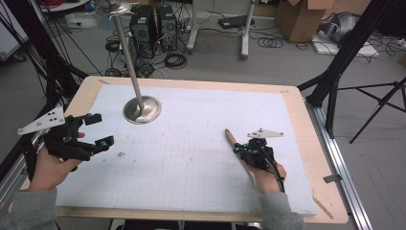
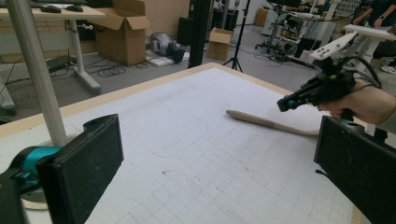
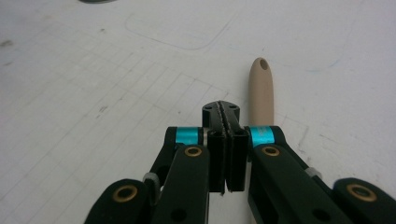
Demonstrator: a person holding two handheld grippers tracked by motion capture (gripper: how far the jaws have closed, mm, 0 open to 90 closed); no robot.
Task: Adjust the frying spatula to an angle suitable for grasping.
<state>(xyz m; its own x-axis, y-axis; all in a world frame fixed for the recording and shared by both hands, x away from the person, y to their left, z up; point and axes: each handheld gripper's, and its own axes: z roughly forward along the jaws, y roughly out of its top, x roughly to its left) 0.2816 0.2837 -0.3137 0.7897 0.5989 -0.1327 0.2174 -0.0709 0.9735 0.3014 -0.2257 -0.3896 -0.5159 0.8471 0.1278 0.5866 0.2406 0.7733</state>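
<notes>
On the desk (image 1: 316, 143), right side, a wooden spatula (image 1: 230, 138) lies flat just beside the right gripper (image 1: 238, 149), fingers clenched on nothing. Left gripper (image 1: 98, 129) waits near a metal stand (image 1: 142, 109), fingers released. Likely pre-grasp: next, spread the right fingers and straddle the handle.

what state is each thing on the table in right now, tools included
left tool: jaws wide open, nothing between them, held over the table's left edge
right tool: jaws shut, nothing between them, just above the mat
wooden handle: lying flat on the mat beside the right tool, not gripped
metal stand: base flat on the mat, pole leaning
white mat: spread flat
</notes>
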